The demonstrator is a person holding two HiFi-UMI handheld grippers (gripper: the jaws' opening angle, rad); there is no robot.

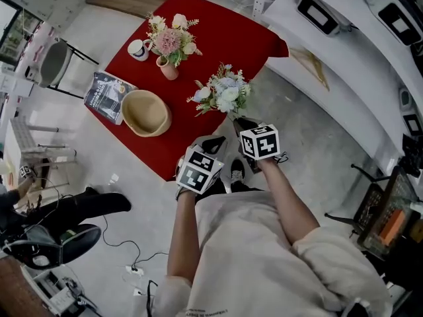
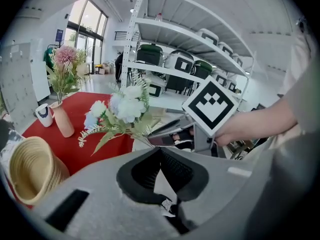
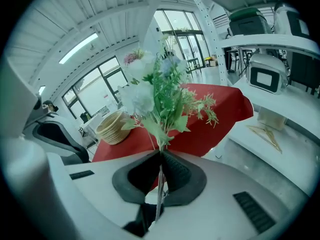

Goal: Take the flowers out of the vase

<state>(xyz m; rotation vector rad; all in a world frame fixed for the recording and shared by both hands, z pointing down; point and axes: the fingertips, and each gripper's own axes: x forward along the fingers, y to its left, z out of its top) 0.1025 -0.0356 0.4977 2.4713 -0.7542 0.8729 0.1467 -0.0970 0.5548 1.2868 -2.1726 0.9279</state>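
Forward, right gripper (image 1: 243, 123) clamps bouquet (image 1: 223, 92) stems; left gripper (image 1: 214, 142) closed alongside, empty.

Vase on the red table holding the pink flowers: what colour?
Pale salmon pink. The small narrow-necked vase shows best in the left gripper view.

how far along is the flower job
Done: the white-and-blue bunch is out of the pink vase. In hand: the right tongs are shut on its stems; the left tongs are shut, empty. Left: the pink flowers stand in that vase, and the held bunch needs setting down.
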